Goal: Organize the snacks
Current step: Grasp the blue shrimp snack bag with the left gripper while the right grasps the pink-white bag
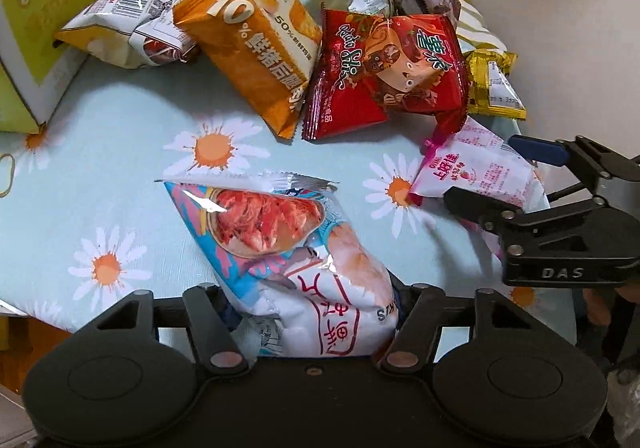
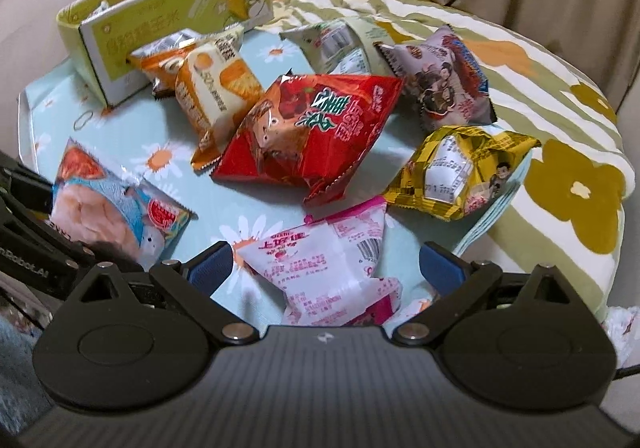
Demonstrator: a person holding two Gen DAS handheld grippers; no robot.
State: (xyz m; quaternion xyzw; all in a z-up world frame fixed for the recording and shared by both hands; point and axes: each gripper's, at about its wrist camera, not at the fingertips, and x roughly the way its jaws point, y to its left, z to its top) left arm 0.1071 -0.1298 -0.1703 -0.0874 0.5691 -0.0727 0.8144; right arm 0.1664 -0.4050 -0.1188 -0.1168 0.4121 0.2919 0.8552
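Fingers [image 1: 224, 312] of your left gripper [image 1: 312, 322] are closed on the blue-and-white shrimp snack bag [image 1: 280, 248]. Your right gripper [image 2: 326, 266] is spread wide around the pink-and-white packet [image 2: 332, 260], not clamping it. Both lie on the daisy-print surface [image 1: 120, 167], nearer you than the red chip bag [image 2: 308, 131].

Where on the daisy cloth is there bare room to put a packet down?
Bare cloth lies between the green box, the orange packet and the blue shrimp packet. The far side is crowded: the red packet, yellow packet and pink packet sit close together.
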